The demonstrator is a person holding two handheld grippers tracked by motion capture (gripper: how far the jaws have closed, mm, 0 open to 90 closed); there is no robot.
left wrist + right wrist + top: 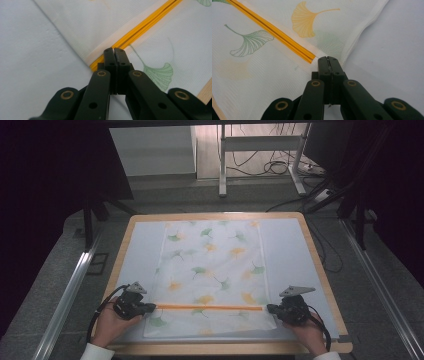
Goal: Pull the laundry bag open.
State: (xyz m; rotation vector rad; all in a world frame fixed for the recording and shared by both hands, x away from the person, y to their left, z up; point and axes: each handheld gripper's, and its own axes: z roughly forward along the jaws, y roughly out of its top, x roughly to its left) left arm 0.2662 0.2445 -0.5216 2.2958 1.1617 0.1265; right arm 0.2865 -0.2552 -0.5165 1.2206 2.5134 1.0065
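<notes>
Both tongs clamped on bag (210, 270) ends, yellow zipper (209, 308) crosswise between them

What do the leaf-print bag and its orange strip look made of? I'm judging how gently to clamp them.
The leaf-print bag looks like thin white woven or mesh fabric, matte: fine ribbing shows in both gripper views. The orange strip looks like a smooth plastic zipper, with parallel ridges and slight sheen, though its make is uncertain.

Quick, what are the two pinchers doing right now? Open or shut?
Left gripper: shut, jaws pinched on the left end of the mesh bag's orange zipper.
Right gripper: shut, pinching the bag's edge at the zipper's right end.
</notes>
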